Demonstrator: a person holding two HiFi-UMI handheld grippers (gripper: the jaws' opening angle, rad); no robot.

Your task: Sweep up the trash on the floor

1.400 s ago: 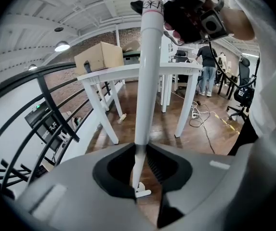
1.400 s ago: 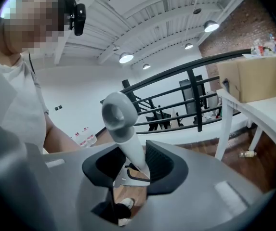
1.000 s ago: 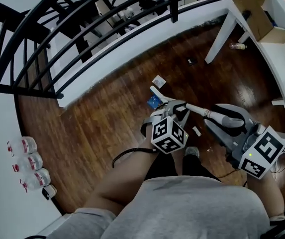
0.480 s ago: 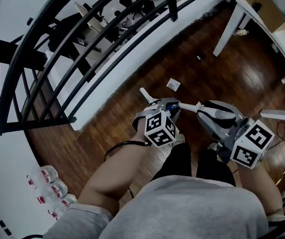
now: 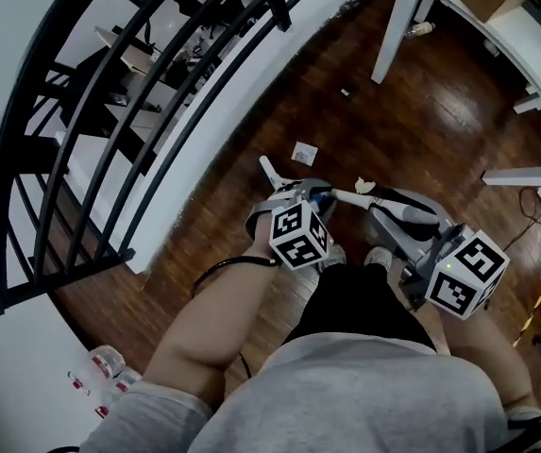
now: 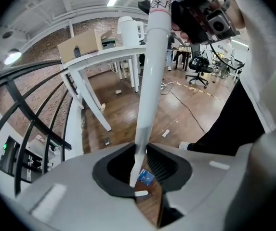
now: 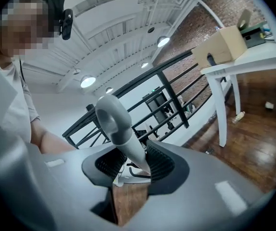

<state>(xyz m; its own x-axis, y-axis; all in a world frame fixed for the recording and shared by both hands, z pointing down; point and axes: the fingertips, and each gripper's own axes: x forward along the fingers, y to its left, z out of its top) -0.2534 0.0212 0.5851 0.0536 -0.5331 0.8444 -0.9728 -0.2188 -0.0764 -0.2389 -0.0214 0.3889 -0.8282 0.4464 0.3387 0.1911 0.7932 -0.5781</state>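
Observation:
My left gripper (image 5: 314, 196) (image 6: 140, 165) is shut on a long white broom pole (image 6: 150, 81), which runs up between the jaws. The pole (image 5: 350, 197) crosses between my two hands in the head view. A grey looped handle (image 7: 116, 121) (image 5: 410, 209) is clamped in my right gripper (image 5: 404, 228) (image 7: 130, 165). Trash lies on the dark wood floor: a blue card (image 6: 146, 177) under the left jaws, a white paper square (image 5: 304, 152), a crumpled scrap (image 5: 364, 187) and a small dark bit (image 5: 345, 92). The broom head and the part below the grey handle are hidden.
A black railing (image 5: 147, 111) above a white ledge runs along the left. A white table (image 5: 497, 26) with a cardboard box (image 7: 222, 44) stands at the right, a bottle (image 5: 421, 28) by its leg (image 5: 388, 31). Cables (image 5: 534, 225) trail on the floor at right.
The view has swung and the floor has shifted beneath me. The blue card, seen ahead of the left gripper earlier, is now hidden in the head view. Both grips are unchanged.

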